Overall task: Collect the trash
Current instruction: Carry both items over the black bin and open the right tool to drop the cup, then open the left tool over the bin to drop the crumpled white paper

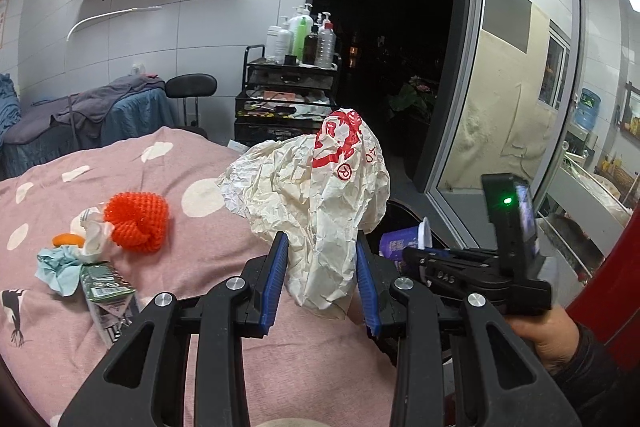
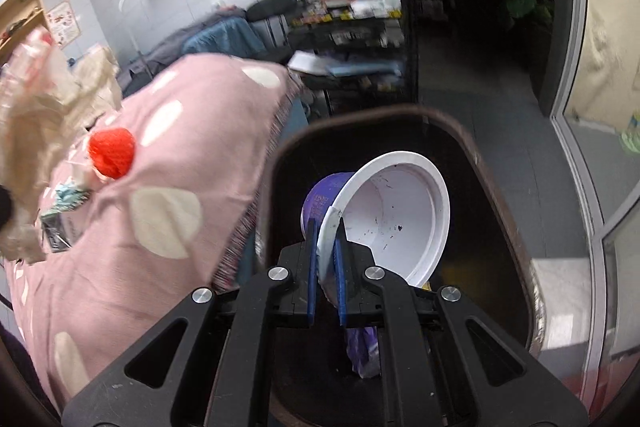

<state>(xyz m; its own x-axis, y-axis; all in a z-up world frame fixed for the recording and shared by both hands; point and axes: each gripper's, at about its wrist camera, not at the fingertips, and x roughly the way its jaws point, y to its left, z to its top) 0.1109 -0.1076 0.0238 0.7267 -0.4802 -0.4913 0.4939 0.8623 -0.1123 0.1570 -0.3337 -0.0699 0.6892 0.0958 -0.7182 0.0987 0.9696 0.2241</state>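
My left gripper [image 1: 322, 247] is shut on a crumpled white paper bag with red print [image 1: 316, 199] and holds it above the pink spotted bedcover [image 1: 200, 239]. My right gripper [image 2: 325, 231] is shut on the rim of a purple and white plastic cup [image 2: 392, 211] and holds it over the dark open bin [image 2: 472, 155] beside the bed. The cup also shows in the left wrist view [image 1: 400, 243], by the right gripper's body. The paper bag appears blurred at the left edge of the right wrist view [image 2: 28, 131].
On the bedcover lie a red mesh ball [image 1: 136, 221], orange peel [image 1: 66, 239], a blue tissue [image 1: 56, 269], a white wad [image 1: 94, 231] and a green carton [image 1: 108, 287]. A black cart with bottles [image 1: 288, 95] stands behind. A glass door [image 1: 520, 87] is on the right.
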